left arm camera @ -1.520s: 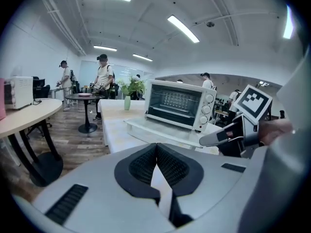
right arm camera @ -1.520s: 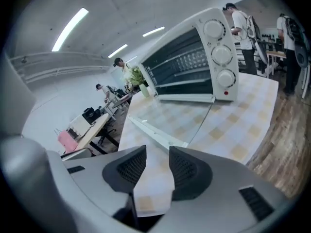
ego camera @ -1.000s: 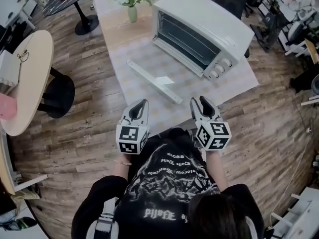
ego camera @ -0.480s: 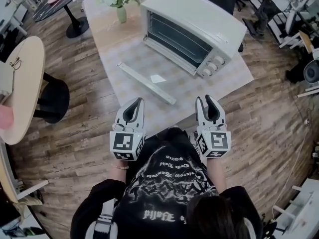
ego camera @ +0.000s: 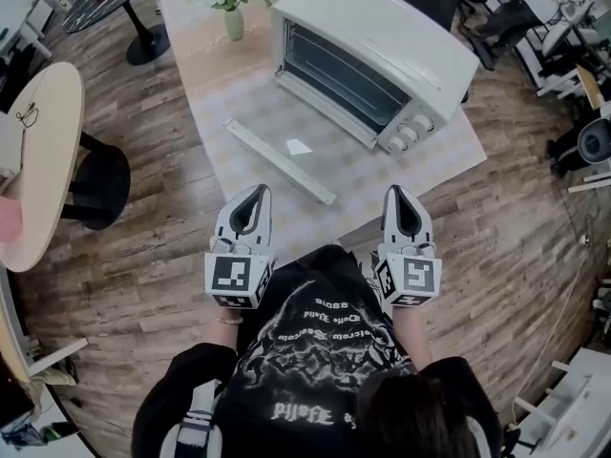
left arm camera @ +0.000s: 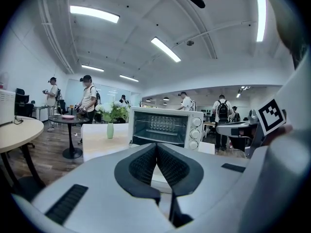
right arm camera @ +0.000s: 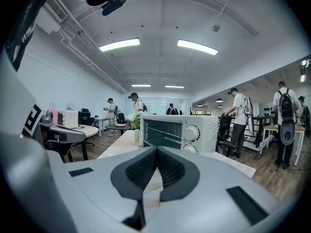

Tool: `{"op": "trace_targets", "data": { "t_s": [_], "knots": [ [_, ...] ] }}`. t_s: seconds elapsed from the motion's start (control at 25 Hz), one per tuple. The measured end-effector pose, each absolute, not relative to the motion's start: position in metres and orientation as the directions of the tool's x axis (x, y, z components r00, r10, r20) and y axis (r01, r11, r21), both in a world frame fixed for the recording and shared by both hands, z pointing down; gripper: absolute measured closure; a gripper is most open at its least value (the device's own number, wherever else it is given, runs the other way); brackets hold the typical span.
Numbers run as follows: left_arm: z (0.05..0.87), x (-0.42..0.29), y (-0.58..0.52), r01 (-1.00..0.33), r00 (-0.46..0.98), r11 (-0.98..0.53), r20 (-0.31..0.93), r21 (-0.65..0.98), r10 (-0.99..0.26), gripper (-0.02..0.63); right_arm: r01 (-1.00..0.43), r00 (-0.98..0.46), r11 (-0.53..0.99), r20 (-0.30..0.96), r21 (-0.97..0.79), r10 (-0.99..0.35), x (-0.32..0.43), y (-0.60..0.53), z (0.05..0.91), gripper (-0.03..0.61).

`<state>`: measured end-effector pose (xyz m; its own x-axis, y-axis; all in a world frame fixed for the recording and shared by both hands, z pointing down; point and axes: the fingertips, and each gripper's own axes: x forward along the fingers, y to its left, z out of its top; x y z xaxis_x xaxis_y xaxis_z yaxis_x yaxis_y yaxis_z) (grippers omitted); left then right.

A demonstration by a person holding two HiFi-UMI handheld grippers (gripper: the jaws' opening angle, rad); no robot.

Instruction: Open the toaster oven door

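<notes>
— Grey pads (left arm camera: 143, 165) on the 2 grippers?
— Pressed together, empty: left gripper (ego camera: 260, 190), right gripper (ego camera: 398, 191), just off the tabletop's (ego camera: 441, 151) near edge.
— And the toaster oven (ego camera: 382, 41)?
— Beyond them, far right corner, door (ego camera: 279, 160) lying open toward them.

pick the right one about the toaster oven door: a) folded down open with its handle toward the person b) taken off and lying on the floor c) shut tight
a: the door of the toaster oven lies folded down over the table, its handle on the person's side, and the oven's inside is open to view.
</notes>
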<state>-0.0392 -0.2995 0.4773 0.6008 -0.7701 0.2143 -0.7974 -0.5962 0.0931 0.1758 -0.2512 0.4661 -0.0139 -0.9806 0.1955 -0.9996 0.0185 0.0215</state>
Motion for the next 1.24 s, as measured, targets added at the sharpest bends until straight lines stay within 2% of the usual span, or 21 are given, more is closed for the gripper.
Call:
{"op": "trace_targets", "data": {
  "t_s": [1.24],
  "knots": [
    [0.498,-0.043,-0.302,-0.819,0.571,-0.561,0.274,0.119,-0.774,0.595,-0.994,-0.055,0.075,0.227,0.081,-0.972,0.169,-0.268,0.474,0.572]
  ]
}}
